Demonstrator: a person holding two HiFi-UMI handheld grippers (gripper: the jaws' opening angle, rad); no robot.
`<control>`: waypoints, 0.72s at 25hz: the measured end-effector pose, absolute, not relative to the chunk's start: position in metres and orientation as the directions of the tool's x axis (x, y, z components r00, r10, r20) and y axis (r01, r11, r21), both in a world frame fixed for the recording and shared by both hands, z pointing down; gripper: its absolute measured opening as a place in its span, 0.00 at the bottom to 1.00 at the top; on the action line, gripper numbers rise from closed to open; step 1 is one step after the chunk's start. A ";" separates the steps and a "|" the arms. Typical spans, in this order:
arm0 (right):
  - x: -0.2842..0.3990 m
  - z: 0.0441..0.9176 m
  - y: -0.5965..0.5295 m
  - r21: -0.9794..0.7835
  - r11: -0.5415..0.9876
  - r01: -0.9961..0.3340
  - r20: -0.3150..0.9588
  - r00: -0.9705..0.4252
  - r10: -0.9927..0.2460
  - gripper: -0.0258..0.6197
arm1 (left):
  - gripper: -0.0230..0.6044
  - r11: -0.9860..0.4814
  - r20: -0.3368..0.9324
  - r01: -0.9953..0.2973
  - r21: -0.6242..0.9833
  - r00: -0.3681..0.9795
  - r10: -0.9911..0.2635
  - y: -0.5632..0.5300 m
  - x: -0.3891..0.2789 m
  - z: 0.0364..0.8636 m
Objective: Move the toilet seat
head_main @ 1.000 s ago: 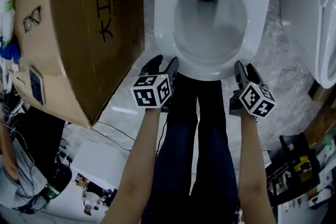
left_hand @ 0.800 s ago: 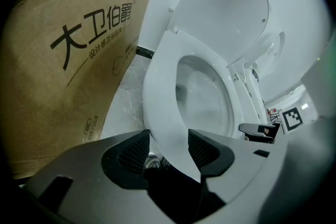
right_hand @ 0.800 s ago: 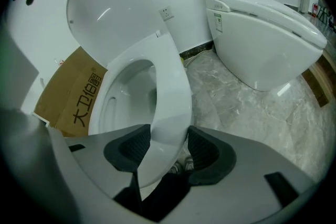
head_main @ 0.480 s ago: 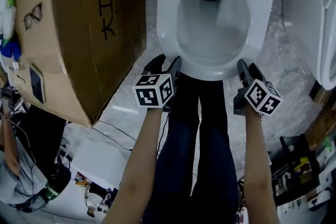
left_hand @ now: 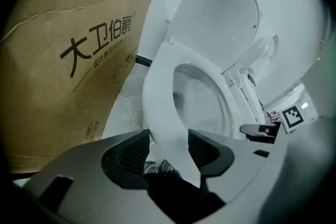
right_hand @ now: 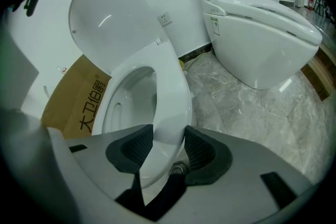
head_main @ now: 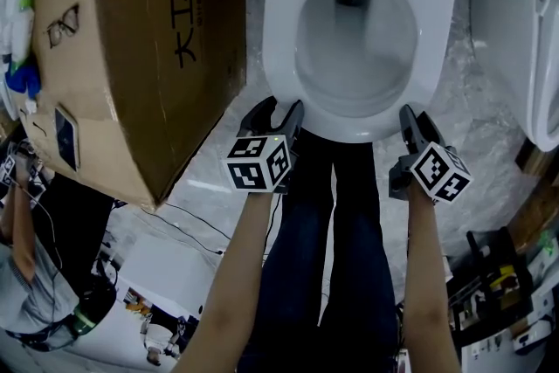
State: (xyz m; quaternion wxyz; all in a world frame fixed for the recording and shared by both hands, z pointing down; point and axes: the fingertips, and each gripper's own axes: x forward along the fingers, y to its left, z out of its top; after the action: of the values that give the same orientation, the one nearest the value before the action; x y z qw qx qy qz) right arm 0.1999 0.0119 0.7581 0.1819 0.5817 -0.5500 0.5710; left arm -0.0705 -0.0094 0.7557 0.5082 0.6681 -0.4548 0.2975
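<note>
Now we pinch the toilet seat [head_main: 281, 22], flat on the bowl [head_main: 354, 48], at its front rim: left gripper [head_main: 276, 111] clamps it, right gripper [head_main: 415, 120] jaws have just been closing onto it. We should firm both grips evenly, then lift together.

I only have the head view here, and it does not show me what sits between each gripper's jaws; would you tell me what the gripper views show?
Observer: In the left gripper view, the front rim of the toilet seat sits between the jaws of the left gripper, with no gap showing on either side.
Operator: Thank you. And the right one?
Observer: The right gripper has just been closing its jaws, and they meet the seat rim on both sides.
Operator: Is the lid up?
Observer: Yes, the lid stands raised behind the seat.
</note>
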 end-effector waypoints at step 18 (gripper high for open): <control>0.200 0.691 0.004 -0.450 -0.301 -0.841 0.836 -0.279 -0.472 0.35 | 0.39 -0.229 0.811 -0.874 0.429 0.484 -0.328 0.047 -0.057 0.666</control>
State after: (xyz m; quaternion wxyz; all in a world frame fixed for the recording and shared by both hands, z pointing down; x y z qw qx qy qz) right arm 0.1998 0.0039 0.6910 0.1638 0.5776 -0.5680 0.5629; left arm -0.0567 0.0467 0.6661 0.4630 0.7265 -0.4136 0.2945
